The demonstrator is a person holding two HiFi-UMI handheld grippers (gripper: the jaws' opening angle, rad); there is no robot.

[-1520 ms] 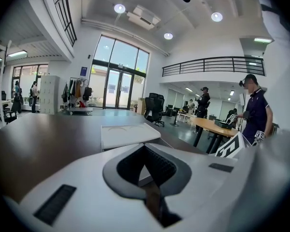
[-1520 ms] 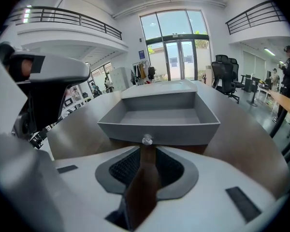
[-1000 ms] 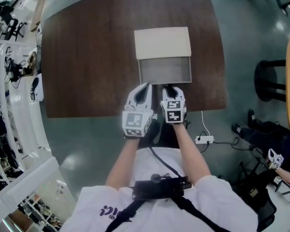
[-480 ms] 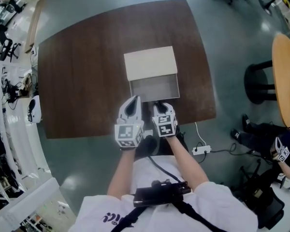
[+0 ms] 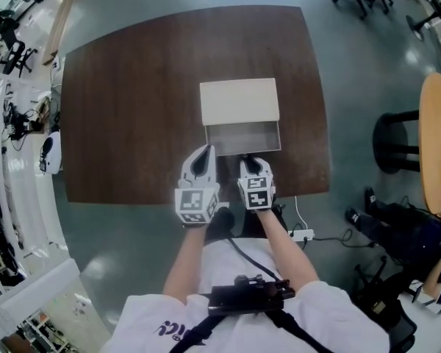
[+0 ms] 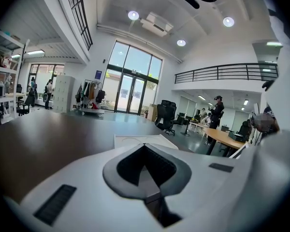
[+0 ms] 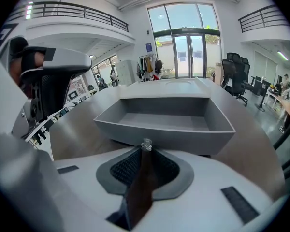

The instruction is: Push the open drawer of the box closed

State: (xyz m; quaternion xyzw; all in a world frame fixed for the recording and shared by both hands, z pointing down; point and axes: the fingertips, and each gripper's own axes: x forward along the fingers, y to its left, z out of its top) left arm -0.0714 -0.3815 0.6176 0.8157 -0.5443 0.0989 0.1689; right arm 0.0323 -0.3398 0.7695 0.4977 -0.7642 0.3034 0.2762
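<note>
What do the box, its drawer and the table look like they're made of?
Box: pale cream, matte top, likely painted wood or board. Drawer: smooth grey thin walls, plastic or painted board; can't tell. Table: dark brown wood grain, probably veneer or laminate.

Drawer (image 5: 243, 137) before box (image 5: 239, 101), on table (image 5: 132, 109)

Just ahead of the right gripper's (image 7: 146, 145) jaws, the grey open drawer (image 7: 164, 122) looked smooth matt plastic, and beneath them the dark brown table (image 5: 125, 116) showed faintly glossy wood grain.
</note>
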